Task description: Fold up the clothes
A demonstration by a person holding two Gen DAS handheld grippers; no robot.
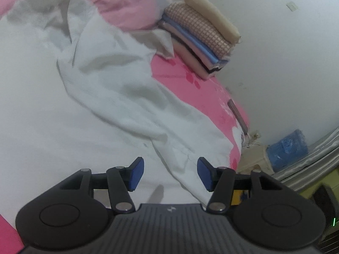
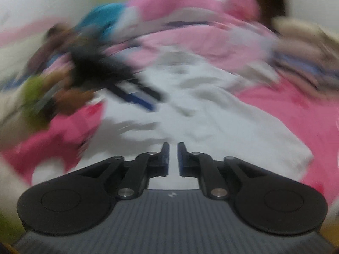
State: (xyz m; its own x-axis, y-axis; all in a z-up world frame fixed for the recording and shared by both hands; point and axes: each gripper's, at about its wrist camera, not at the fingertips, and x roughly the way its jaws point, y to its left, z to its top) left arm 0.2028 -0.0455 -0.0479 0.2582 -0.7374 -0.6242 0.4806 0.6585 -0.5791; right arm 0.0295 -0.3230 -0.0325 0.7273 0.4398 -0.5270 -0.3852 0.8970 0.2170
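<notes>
A white garment (image 1: pixel 118 89) lies crumpled across the pink bed sheet (image 1: pixel 190 89), with one long part running toward the camera. My left gripper (image 1: pixel 170 169) is open just above that near part, and the cloth shows between its blue pads without being pinched. The right wrist view is heavily blurred. It shows the same white garment (image 2: pixel 222 127) spread on the pink sheet (image 2: pixel 296 110). My right gripper (image 2: pixel 173 156) hangs over the cloth with a narrow gap between its pads and nothing in it. The other hand-held gripper (image 2: pixel 146 97) appears there as a dark smear over the garment's left side.
A stack of folded clothes (image 1: pixel 197 33) sits at the bed's far edge against the white wall (image 1: pixel 286 63). A blue bag (image 1: pixel 286 148) stands on the floor past the bed's corner. Blurred pink bedding (image 2: pixel 190 10) and a teal garment (image 2: pixel 106 14) lie beyond.
</notes>
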